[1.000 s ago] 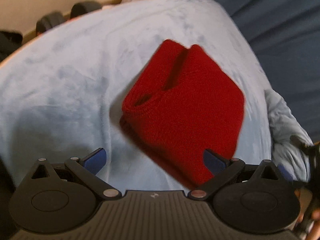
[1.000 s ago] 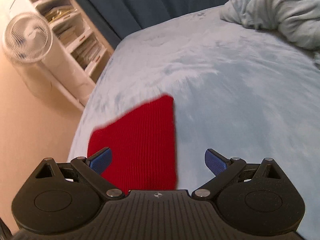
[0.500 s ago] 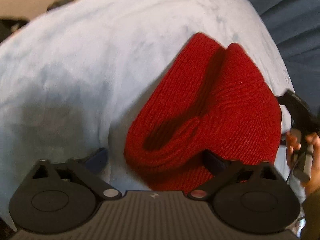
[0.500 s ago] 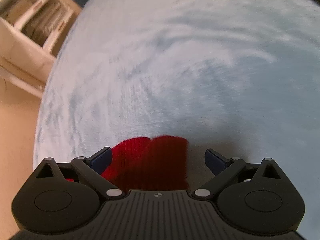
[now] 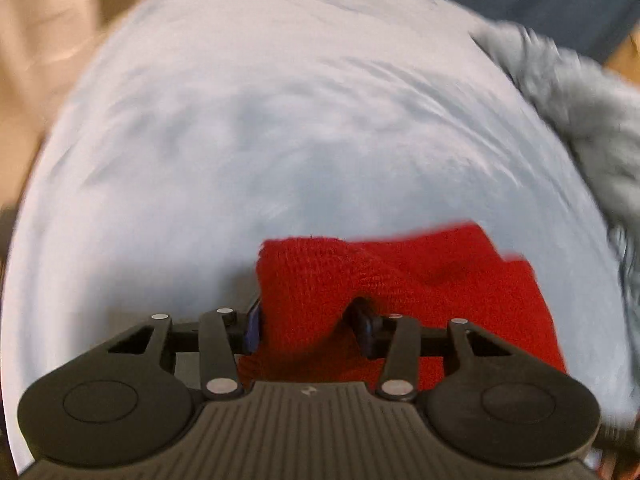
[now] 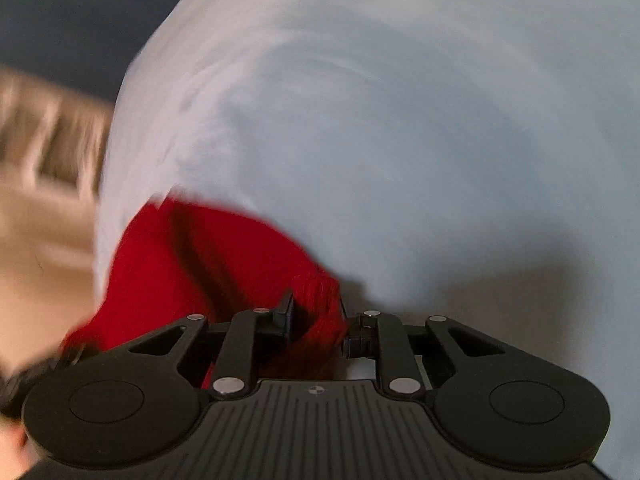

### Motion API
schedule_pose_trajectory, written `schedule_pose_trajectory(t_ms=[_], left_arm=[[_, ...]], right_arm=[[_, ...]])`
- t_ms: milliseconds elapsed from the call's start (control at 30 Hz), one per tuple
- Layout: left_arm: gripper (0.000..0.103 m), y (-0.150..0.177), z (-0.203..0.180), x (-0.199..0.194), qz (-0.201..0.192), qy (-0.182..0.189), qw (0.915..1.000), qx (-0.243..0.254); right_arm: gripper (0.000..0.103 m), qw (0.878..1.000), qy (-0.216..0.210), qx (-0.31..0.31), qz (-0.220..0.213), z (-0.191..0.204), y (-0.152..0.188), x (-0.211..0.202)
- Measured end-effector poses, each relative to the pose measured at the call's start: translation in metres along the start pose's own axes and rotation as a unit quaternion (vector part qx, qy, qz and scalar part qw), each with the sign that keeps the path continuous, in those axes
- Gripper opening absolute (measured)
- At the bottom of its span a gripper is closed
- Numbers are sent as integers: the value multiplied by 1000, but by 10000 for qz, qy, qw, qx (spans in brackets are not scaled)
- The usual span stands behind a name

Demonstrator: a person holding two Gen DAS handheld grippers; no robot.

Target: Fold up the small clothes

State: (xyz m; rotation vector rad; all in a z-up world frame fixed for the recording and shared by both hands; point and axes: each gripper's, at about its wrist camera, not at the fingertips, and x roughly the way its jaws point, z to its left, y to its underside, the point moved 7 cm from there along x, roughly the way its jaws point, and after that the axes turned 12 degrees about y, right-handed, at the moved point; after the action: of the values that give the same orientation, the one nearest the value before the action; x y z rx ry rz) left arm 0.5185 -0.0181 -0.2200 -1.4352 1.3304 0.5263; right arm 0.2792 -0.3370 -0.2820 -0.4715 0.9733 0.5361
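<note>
Red knit hat [image 5: 404, 280], chunky ribbed weave, soft and floppy, lying on a pale blue fuzzy blanket [image 5: 280, 128] that looks like plush fleece. Both tools have a bit of it.

The left tool [image 5: 308, 324] is pinching a bunched corner of the hat between its two fingers, with the knit puckered into a little peak right at the grip. The rest of the hat spreads out flat to the right of that tool, edges a bit wavy.

The right tool [image 6: 316, 320] is also clamped on the hat [image 6: 208, 264], on a narrow fold of the ribbed edge, and here the fabric trails off to the left in a rounded, slumped heap. This shot is pretty smeared, so the knit detail only shows right by the fingers.

Stuff only the left view has: a grey fluffy garment [image 5: 576, 120] crumpled at the right edge of the blanket, well apart from the hat. Only the right view shows the blanket's left edge dropping away to a beige blurry floor [image 6: 44, 232], with the hat sitting close to that edge.
</note>
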Motion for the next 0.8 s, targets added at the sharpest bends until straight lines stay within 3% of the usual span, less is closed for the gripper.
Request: schedule_pose_trajectory(t_ms=[67, 133, 200, 267, 333, 367, 400, 467, 533, 600, 800], left_arm=[[54, -8, -12, 13, 116, -327, 9991, 249], [59, -5, -11, 11, 84, -570, 9976, 392], [60, 2, 8, -1, -70, -687, 9974, 219], [70, 8, 34, -15, -297, -849, 9958, -155], [80, 17, 52, -25, -434, -913, 9936, -499], [80, 24, 56, -32, -508, -887, 9929, -611], [81, 30, 56, -38, -568, -884, 9922, -664], [83, 44, 48, -52, -640, -913, 9922, -563], [95, 69, 26, -72, -736, -1011, 9918, -248], [103, 101, -5, -90, -895, -1124, 9896, 86], [103, 225, -93, -135, -1033, -1124, 9876, 367]], right_arm=[[21, 9968, -242, 746, -145, -32, 45, -10], [21, 9931, -414, 1025, -384, -36, 59, -13], [22, 9939, -295, 898, -565, -28, 55, -12], [23, 9958, -164, 611, -657, -18, 46, -12], [29, 9965, -40, 448, -706, -16, 38, -15], [34, 9959, 69, 425, -792, -20, 34, -20], [49, 9950, 178, 401, -895, -24, 30, -27], [60, 9917, 390, 283, -1194, -24, 27, -45], [65, 9870, 490, -112, -1526, -21, 29, -70], [76, 9787, 491, -924, -1766, -3, 40, -92], [86, 9296, 875, -2919, -2074, 41, 111, -148]])
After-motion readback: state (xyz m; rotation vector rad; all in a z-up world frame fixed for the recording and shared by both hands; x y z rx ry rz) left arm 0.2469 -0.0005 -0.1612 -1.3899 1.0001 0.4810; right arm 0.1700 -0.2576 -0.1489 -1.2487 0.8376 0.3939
